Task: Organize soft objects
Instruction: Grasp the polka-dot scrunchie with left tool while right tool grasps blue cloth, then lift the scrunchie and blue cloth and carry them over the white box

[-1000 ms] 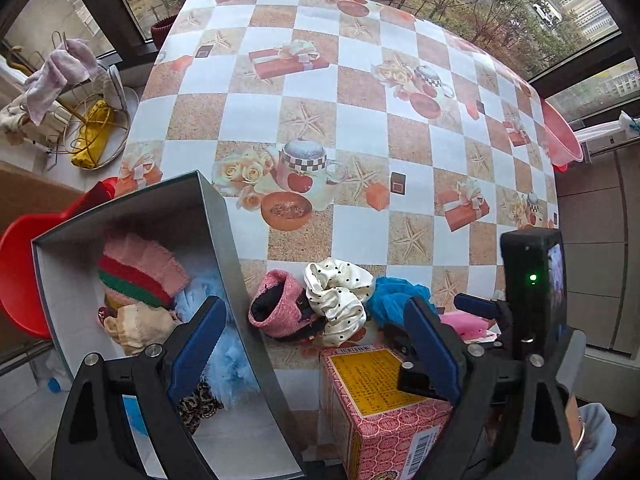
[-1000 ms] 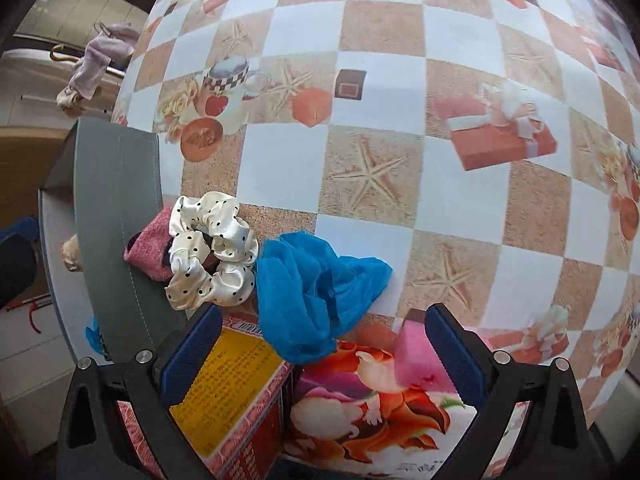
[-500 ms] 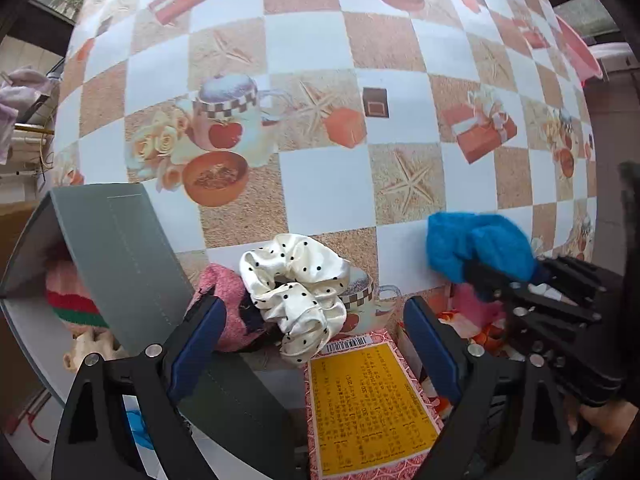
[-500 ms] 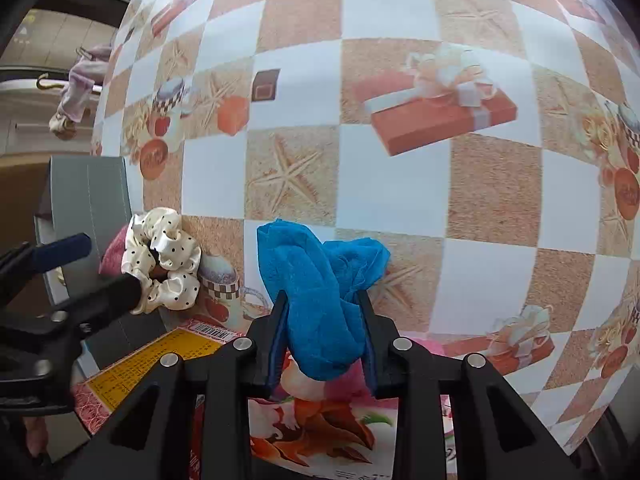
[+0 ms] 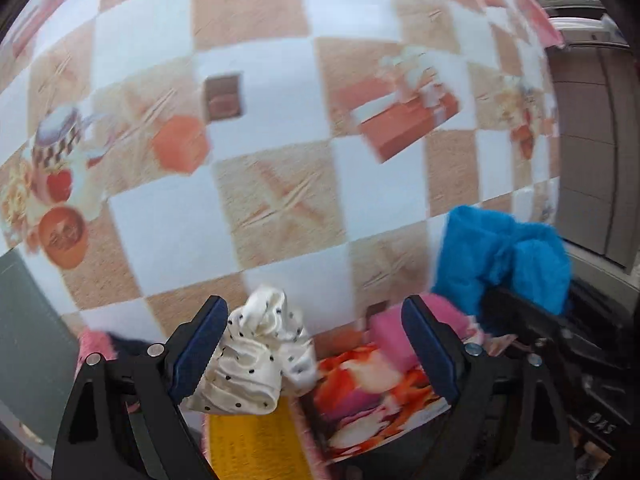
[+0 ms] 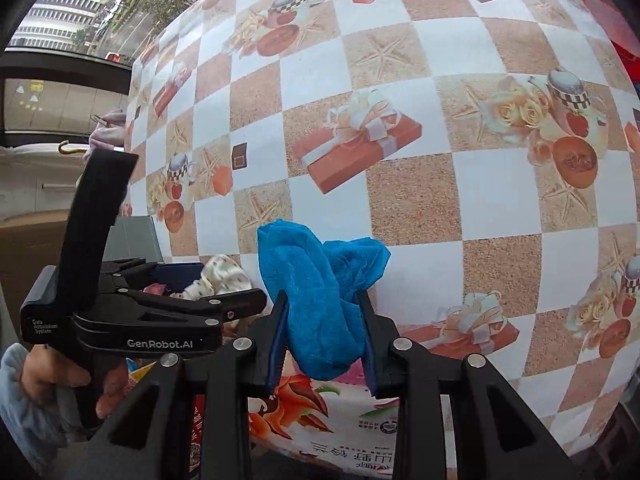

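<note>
Blue cloth (image 6: pixel 320 300) is hanging pinched in the right tool (image 6: pixel 323 344), lifted clear of the counter (image 6: pixel 420 208) near its front edge. Left tool (image 5: pixel 316 348) is gaping wide around the polka-dot scrunchie (image 5: pixel 256 356), not yet squeezing. Risks: loose cloth slipping out, or slick satin squirting sideways off the carton (image 5: pixel 380 392).

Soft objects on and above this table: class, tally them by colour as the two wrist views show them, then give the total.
Blue: 1, the blue cloth clamped in the right gripper
White with black dots: 1, the scrunchie between the open left gripper's fingers
Pink: 2, the fuzzy item left of the scrunchie and the pink piece on the floral box
Total: 4
</note>
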### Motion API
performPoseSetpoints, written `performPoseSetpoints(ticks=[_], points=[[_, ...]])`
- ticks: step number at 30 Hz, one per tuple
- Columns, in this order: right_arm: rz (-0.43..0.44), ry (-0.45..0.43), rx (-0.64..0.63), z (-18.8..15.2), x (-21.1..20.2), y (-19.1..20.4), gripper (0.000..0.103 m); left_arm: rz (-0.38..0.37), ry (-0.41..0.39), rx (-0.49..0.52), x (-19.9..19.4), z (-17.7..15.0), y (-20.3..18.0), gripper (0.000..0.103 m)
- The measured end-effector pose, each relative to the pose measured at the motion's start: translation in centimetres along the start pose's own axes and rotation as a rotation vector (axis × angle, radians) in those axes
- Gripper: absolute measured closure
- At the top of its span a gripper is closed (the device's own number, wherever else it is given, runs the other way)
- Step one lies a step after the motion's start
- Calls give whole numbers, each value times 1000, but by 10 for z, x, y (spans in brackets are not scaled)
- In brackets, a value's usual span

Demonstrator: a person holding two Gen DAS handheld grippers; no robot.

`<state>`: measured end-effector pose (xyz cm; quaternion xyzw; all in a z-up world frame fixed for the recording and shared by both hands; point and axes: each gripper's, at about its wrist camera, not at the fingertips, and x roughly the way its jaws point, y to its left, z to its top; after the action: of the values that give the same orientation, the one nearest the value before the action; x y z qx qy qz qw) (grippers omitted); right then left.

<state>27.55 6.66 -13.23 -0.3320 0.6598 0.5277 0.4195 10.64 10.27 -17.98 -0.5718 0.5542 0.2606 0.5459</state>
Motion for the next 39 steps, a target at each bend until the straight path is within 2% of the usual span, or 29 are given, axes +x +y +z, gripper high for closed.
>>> performPoseSetpoints(ticks=[2,5,8,11,14,17,23,24,25,26,27,28,29,31,39], points=[[-3,-19,31,2,-6,-11,70,14,-85,53,-18,4,-18,12],[-5,-35,61,5,-15,-26,70,145,-114,150,-33,1,-35,11],[-2,-41,75,3,-21,-36,70,233,-34,196,-21,-10,-22,11],[11,-36,82,0,-22,-41,70,269,34,151,-7,-14,-6,11],[24,-27,82,-2,-20,-43,70,284,45,107,5,-10,6,11],[34,-26,86,-5,-20,-45,70,305,62,115,21,-4,6,11],[46,-26,93,-9,-21,-50,70,436,143,177,61,1,-8,13],[48,-27,94,-10,-21,-50,70,452,142,176,65,1,-8,18],[49,-27,94,-10,-22,-51,70,462,134,172,65,1,-7,31],[49,-28,94,-11,-22,-51,70,458,126,161,64,2,-6,36],[49,-29,93,-12,-23,-51,70,436,117,146,63,5,-7,51],[49,-31,93,-13,-24,-51,70,419,104,142,62,8,-10,70],[49,-33,93,-13,-24,-51,70,417,89,146,60,8,-13,77],[45,-41,91,-15,-26,-50,70,405,48,158,51,8,-17,81],[22,-70,78,-30,-35,-44,70,361,-141,153,6,-17,-33,82]])
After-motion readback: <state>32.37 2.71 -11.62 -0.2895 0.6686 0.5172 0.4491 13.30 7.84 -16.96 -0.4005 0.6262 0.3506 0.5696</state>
